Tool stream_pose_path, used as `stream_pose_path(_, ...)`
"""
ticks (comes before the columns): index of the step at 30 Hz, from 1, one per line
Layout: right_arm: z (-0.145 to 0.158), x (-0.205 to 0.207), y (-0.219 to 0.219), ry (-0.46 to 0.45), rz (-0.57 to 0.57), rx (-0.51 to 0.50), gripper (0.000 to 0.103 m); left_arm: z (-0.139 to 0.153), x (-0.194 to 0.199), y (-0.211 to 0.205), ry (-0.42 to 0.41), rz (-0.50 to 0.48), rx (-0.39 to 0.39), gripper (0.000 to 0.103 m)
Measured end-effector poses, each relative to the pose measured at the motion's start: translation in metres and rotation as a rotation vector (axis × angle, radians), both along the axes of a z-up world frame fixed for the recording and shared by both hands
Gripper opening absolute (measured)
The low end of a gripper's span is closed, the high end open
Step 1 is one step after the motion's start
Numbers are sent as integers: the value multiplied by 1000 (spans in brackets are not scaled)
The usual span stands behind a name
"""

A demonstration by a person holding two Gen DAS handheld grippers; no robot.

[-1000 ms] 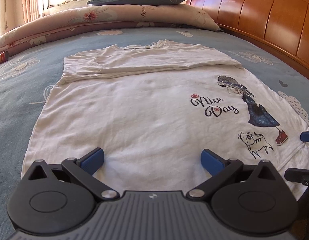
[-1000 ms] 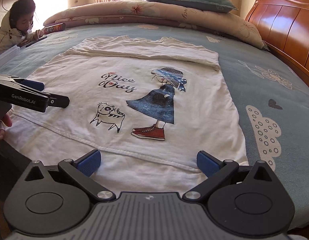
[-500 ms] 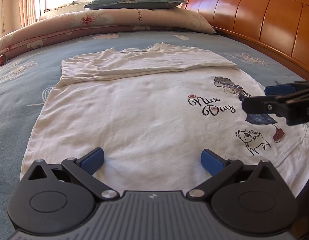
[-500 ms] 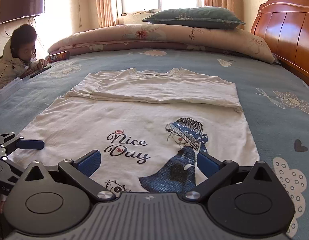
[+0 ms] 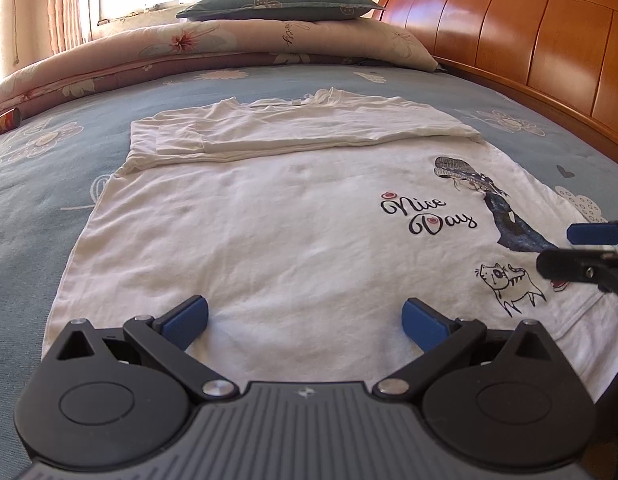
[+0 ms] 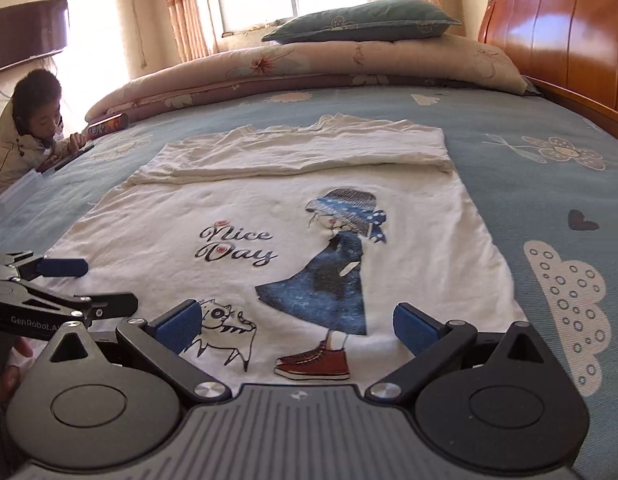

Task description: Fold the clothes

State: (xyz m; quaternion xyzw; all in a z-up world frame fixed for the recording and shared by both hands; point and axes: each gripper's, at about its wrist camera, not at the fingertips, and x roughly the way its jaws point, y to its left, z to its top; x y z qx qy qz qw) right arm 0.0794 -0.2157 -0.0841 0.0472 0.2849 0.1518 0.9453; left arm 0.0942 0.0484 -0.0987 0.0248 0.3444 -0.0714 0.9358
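Note:
A white T-shirt with a "Nice Day" girl-and-cat print lies flat on the blue bed sheet, its sleeves and top folded over at the far end. It also shows in the right wrist view. My left gripper is open and empty, low over the shirt's near hem on the left half. My right gripper is open and empty over the near hem by the cat and red shoes. Each gripper shows at the edge of the other's view: the right one, the left one.
A rolled quilt and a green pillow lie at the far end. A wooden headboard runs along the right. A child leans on the bed's left edge beside a snack can.
The right gripper has dropped back towards the shirt's near hem, after rising over the print half a second ago. The left gripper has stayed nearly still.

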Motion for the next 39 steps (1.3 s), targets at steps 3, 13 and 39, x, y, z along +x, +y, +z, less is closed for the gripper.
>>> stream_pose_path(3,-4,20,-28,55,-92,59,103,1,3,0,21,-2,4,103)
stream_pose_path(13,-9,18,-40,102,-79,-3,103,3,3,-3,28,-13,33,103)
stream_pose_path(39,49,-10,-7,-26,145,-124,103,11,-110,-75,-167,-666,627,102)
